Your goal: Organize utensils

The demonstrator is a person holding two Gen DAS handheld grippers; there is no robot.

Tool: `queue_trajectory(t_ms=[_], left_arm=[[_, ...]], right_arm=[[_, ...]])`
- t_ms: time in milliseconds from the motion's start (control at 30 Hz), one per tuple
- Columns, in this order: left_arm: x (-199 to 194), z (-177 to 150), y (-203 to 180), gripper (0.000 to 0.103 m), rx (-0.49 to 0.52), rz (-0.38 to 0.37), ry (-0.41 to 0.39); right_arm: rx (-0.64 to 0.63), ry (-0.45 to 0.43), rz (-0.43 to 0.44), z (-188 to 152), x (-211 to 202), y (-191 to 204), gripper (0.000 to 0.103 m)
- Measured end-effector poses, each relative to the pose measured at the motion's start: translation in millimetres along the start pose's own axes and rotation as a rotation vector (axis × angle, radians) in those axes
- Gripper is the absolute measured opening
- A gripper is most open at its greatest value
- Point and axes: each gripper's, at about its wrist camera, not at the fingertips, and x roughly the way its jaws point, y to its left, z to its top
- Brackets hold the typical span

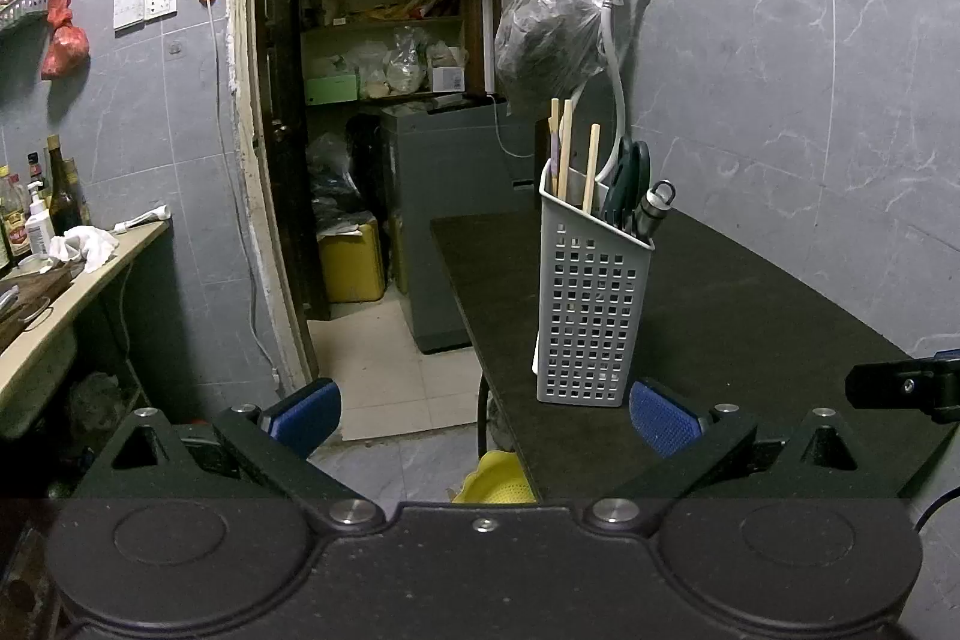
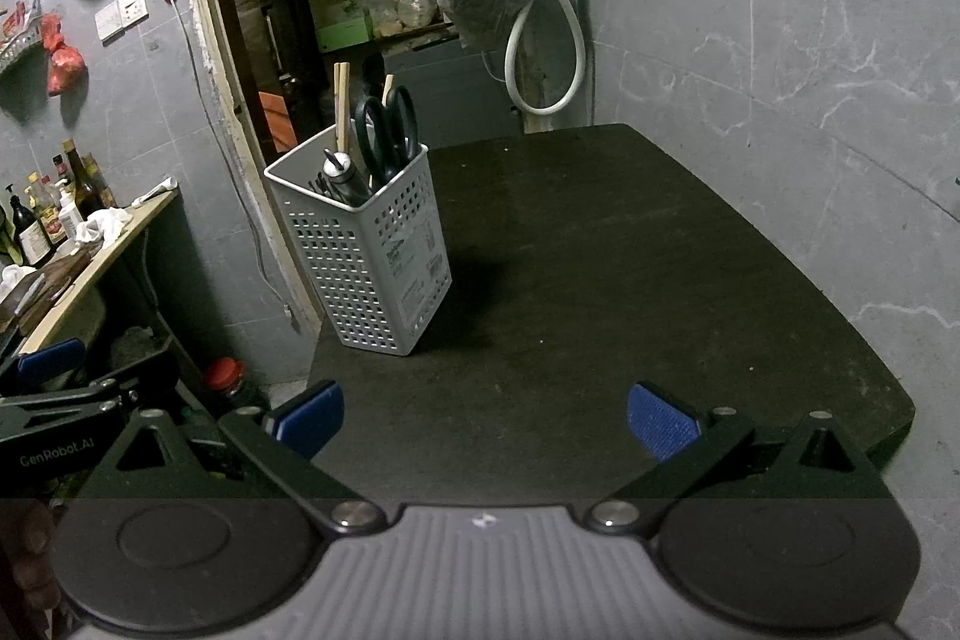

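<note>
Your left gripper (image 1: 485, 415) hangs with its jaws wide and nothing between them, and your right gripper (image 2: 486, 421) does the same over the dark bench (image 2: 630, 250). One perforated grey caddy (image 2: 366, 250) stands upright near the bench's left edge, well ahead of both grippers. Count what sits in it: three wooden chopsticks (image 1: 564, 148), one pair of dark-handled scissors (image 2: 387, 133), and one metal-handled utensil (image 2: 343, 178) leaning at the front corner. All of them stand handle-up or tip-up inside the caddy, with nothing else lying on the bench.
</note>
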Motion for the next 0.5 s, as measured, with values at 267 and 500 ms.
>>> queue_trajectory(t_ms=[267,500], left_arm=[[0.1,-0.1,0.2,0.102,0.000,-0.001,0.001],[0.3,-0.2,0.2,0.102,0.000,-0.001,0.001]], right_arm=[[0.000,0.001,0.000,0.1,-0.2,-0.1,0.103],[0.000,0.000,-0.001,0.3,-0.7,0.8,0.103]])
